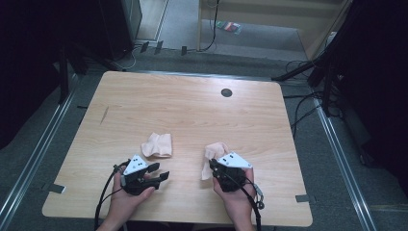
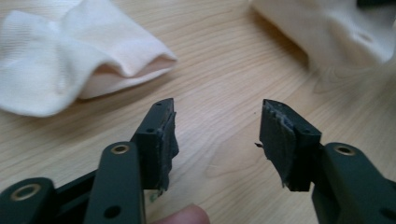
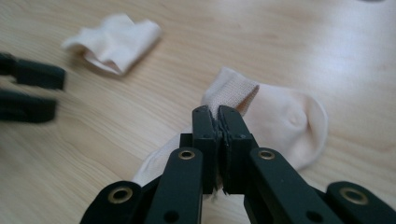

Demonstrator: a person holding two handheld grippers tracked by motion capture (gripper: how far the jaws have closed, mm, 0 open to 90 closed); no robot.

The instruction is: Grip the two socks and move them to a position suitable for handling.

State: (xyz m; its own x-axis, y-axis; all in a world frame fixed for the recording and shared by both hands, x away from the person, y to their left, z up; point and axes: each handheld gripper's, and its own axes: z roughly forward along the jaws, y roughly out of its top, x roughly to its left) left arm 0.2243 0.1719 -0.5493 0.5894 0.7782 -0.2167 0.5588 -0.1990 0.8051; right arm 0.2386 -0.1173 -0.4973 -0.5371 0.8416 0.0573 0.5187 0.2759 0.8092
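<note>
Your left gripper (image 1: 161, 172) sits low on the worktop (image 1: 192, 110), jaws spread wide and empty, just below the folded sock (image 1: 157, 145). To the right of that sock, your right gripper (image 1: 212, 165) has its jaws pinched tight on the second sock (image 3: 280, 121), which lies flat on the wood.
</note>
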